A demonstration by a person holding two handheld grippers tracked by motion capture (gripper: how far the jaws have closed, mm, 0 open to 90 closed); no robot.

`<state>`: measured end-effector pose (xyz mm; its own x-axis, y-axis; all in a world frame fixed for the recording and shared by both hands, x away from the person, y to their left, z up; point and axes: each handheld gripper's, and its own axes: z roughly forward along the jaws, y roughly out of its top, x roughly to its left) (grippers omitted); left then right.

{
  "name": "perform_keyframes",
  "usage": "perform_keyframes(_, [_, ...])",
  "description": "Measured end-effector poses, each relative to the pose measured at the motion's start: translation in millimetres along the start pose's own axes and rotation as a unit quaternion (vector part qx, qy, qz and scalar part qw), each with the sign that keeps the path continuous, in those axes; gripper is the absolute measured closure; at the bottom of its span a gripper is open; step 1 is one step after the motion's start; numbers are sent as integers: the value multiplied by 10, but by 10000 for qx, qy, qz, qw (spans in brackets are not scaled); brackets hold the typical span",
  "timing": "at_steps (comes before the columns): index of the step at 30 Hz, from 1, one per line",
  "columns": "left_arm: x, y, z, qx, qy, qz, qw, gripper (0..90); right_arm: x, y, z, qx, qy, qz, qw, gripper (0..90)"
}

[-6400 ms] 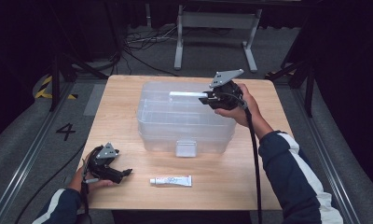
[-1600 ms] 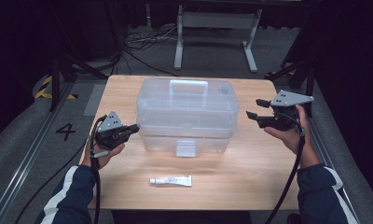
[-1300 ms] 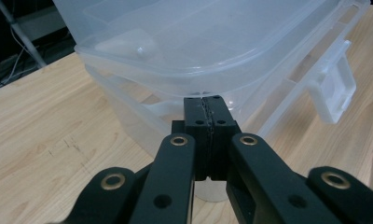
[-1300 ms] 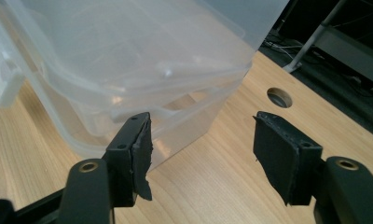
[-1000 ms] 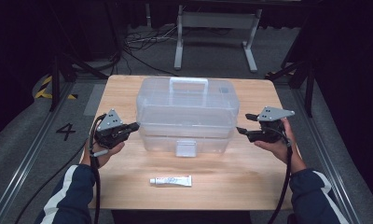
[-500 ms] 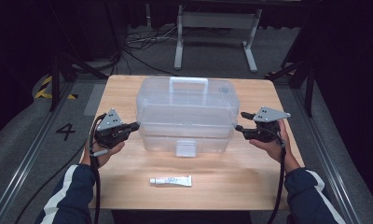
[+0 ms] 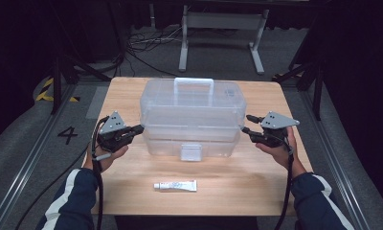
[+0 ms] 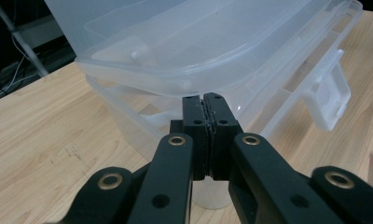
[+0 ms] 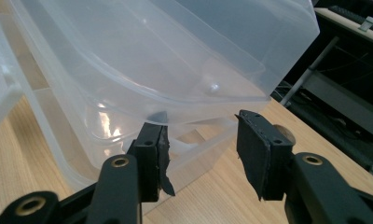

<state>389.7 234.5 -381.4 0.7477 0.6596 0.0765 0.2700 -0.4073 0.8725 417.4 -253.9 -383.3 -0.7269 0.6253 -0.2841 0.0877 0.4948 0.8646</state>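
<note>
Flanking a clear plastic box (image 7: 192, 117) at mid-table with both grippers

Left gripper (image 7: 138, 129) clenched on nothing, tips at the box's left end under the lid rim; right gripper (image 7: 247, 123) released, jaws spread at the right end rim (image 9: 212, 123); box looks empty, so probably light; walls thin, smooth, likely slippery and a bit flexible; best hold judged to be the stiff end rims or the top handle (image 7: 194, 82); tube (image 7: 175, 185) lies near the table's front edge, well apart.
</note>
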Motion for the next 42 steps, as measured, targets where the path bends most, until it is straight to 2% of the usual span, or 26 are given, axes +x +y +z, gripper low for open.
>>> perform_keyframes(4, [-18, 4, -7, 8, -6, 33, 10000, 870, 37, 21, -34, -226, -61, -126, 9996, 581])
perform_keyframes(9, [-39, 11, -12, 10, -29, 71, 10000, 862, 82, 57, -53, -343, -220, -300, 9987, 638])
perform_keyframes(12, [-60, 7, -12, 30, -47, 115, 9999, 848, 92, 71, -57, -437, -311, -342, 9980, 643])
perform_keyframes(17, [-106, 18, -30, 72, -111, 158, 9998, 822, 96, 86, -61, -529, -360, -309, 9975, 650])
perform_keyframes(20, [-148, 16, -36, 101, -182, 200, 9996, 809, 101, 108, -63, -580, -474, -327, 9967, 660])
perform_keyframes(21, [-161, 16, -37, 115, -182, 252, 9995, 786, 101, 122, -66, -633, -473, -319, 9964, 668])
perform_keyframes(24, [-196, 11, -21, 174, -274, 226, 9992, 716, 114, 152, -62, -681, -590, -343, 9953, 685])
perform_keyframes(26, [-217, 8, -7, 205, -398, 251, 9987, 672, 119, 161, -59, -725, -661, -363, 9945, 693])
perform_keyframes(35, [-305, -34, 90, 521, -467, 491, 9963, 584, 130, 210, -62, -816, -925, -395, 9916, 723])
perform_keyframes(42, [-307, -48, 133, 559, -489, 539, 9958, 549, 108, 254, -56, -829, -990, -360, 9910, 733])
